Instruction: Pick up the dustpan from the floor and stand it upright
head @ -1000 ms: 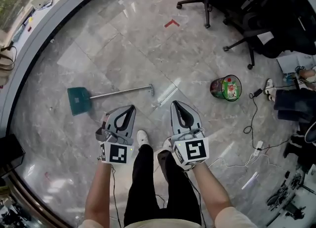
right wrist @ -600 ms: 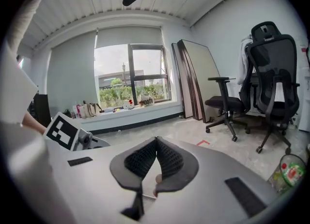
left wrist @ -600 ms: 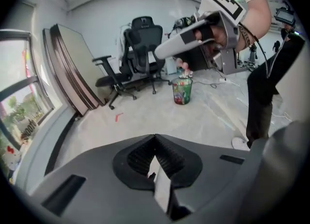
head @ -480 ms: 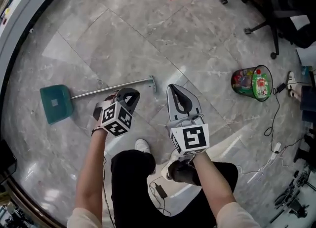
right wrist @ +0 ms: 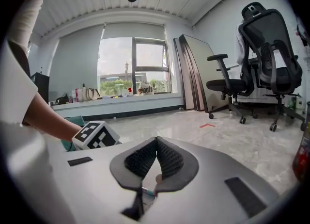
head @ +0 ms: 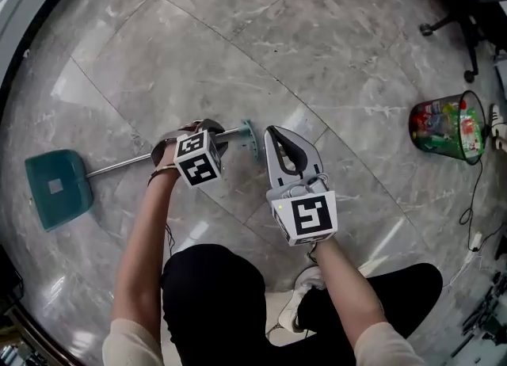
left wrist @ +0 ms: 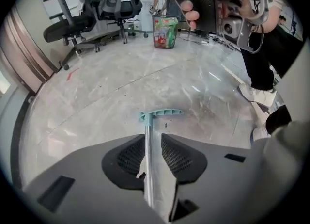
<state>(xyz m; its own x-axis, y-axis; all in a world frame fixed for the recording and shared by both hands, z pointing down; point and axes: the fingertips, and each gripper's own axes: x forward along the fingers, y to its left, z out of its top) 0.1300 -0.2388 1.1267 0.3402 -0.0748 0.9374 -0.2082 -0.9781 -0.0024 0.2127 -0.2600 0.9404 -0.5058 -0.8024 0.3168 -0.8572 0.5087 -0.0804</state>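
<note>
The dustpan lies flat on the marble floor, with its teal pan [head: 55, 188] at the left. Its metal handle [head: 119, 165] runs right to a teal T-grip [head: 249, 139]. My left gripper [head: 207, 129] points steeply down over the handle, just short of the T-grip. In the left gripper view its jaws are opening and straddle the handle [left wrist: 148, 160]. A gap shows beside the tube, and the T-grip [left wrist: 161, 114] lies just past the tips. My right gripper [head: 277, 136] hovers right of the T-grip, held nearly level and shut on nothing, its tips [right wrist: 156, 140] meeting.
A mesh bin of rubbish [head: 444, 125] stands at the right, with a cable [head: 474, 222] on the floor beside it. Office chairs [left wrist: 92, 14] stand further off. A curved ledge [head: 24, 16] borders the floor at the left. The person's legs [head: 214, 301] crouch right behind the grippers.
Both grippers have sunk toward the floor as the person crouched. The left one has tipped downward onto the dustpan's handle and its jaws have parted around it.
</note>
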